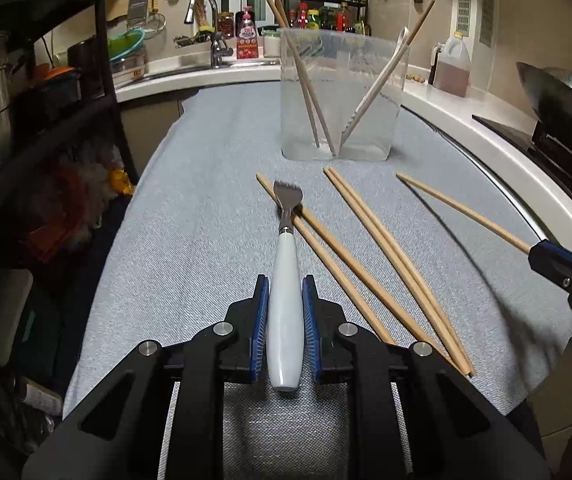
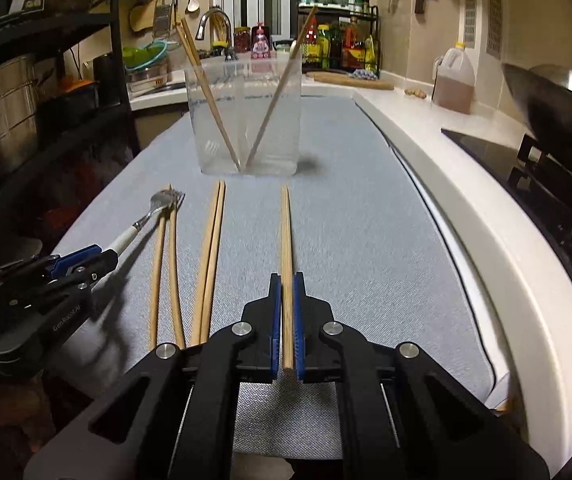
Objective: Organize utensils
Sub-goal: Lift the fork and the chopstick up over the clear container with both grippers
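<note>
The left gripper (image 1: 285, 284) has its blue-padded jaws closed around the white handle of a steel-tined fork with a white handle (image 1: 285, 280), whose tines point far, toward a clear plastic rectangular container (image 1: 340, 120); the pads press the handle on both sides. The fork's neck crosses a pair of pale wooden chopsticks (image 1: 326, 248) lying on the light grey cloth-covered table (image 1: 206, 220). Right of these lies a second pair of wooden chopsticks (image 1: 390, 248). The right gripper (image 2: 287, 284) is clamped on a single wooden chopstick (image 2: 285, 232), which runs straight away from it toward the container. In the left wrist view this chopstick (image 1: 462, 212) sticks out from the right gripper's (image 1: 542, 254) blue tip at the right edge. The container stands upright at the far end of the cloth, holding two chopsticks leaning left and a chopstick and white-handled utensil leaning right
</note>
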### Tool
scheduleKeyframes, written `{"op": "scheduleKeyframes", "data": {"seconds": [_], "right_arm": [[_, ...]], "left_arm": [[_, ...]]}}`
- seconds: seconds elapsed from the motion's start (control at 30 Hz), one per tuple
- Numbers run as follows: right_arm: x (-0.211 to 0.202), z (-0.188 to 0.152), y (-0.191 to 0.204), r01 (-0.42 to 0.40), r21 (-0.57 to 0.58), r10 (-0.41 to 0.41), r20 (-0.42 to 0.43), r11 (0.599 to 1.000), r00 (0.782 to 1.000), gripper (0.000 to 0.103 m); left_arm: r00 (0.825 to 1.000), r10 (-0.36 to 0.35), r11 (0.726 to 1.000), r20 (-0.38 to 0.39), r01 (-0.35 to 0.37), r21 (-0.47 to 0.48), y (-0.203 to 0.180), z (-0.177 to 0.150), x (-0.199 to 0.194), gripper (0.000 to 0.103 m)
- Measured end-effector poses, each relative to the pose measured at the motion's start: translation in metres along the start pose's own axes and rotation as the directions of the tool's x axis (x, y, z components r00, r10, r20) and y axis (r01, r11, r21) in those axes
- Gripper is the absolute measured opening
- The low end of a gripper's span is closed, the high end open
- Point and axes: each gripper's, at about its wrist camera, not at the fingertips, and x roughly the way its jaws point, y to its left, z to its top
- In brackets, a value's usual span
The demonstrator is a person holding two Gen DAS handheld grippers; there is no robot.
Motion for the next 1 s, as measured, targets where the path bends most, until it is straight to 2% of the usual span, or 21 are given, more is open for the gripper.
{"op": "scheduleKeyframes", "data": {"seconds": [0.33,0.57,0.83,1.0], "right_arm": [[-0.036,0.035,-0.008,0.004,-0.020,-0.002,0.114,1.000,0.994,0.006],[-0.037,0.054,-0.014,-0.008,-0.009,0.010,0.146,1.000,0.989,0.006],[-0.041,0.105,-0.014,-0.037,-0.005,0.037,0.189,0.999,0.981,0.006],[-0.041,0.137,-0.012,-0.051,-0.016,0.053,0.208,0.999,0.977,0.006]], "left_arm": [[0.993,0.005,1.000,0.121,-0.006,0.006,-0.001,0.009,-0.023,0.017],[0.979,-0.014,1.000,0.203,0.014,0.000,0.003,0.027,-0.036,0.017],[0.968,-0.074,0.997,0.240,0.075,0.005,0.015,0.091,-0.033,0.017],[0.970,-0.107,0.994,0.218,0.105,0.021,0.017,0.127,-0.024,0.016]]}}
